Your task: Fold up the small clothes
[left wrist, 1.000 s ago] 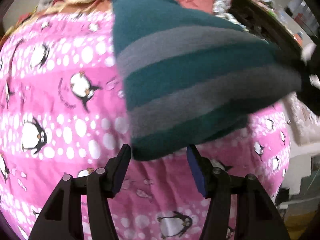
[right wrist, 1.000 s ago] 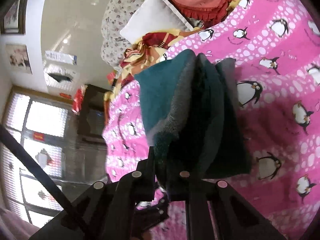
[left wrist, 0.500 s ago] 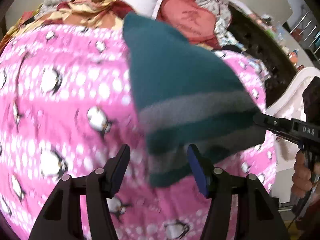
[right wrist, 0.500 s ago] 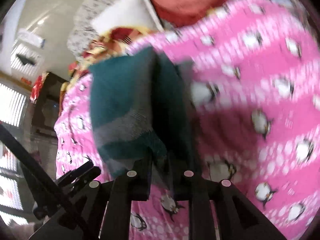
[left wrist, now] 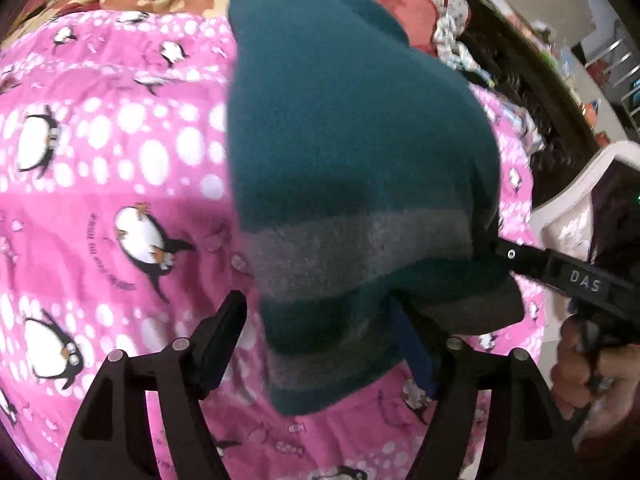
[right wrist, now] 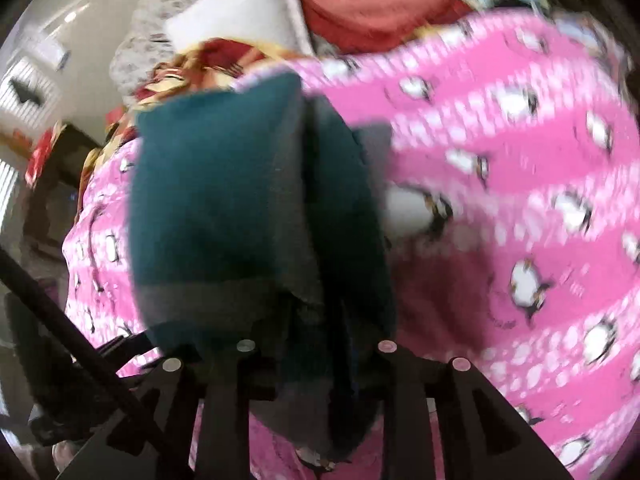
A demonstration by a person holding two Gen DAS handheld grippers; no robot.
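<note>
A: Why does the teal-and-grey garment (left wrist: 352,184) hang over the pink penguin bedspread (left wrist: 100,184)?

B: The right tool (right wrist: 316,344) carries its folded layers between its jaws, which are opening, probably to lay it down. The left tool (left wrist: 320,344) is spreading, the lower hem between its pads, unpinched.

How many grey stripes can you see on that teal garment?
2 on the teal garment in the left wrist view: one across its middle, one near the bottom edge. Folded layers may hide more.

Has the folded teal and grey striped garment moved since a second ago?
Yes. The folded teal and grey striped garment swung toward the red cushion, now overlapping it in the left wrist view.
</note>
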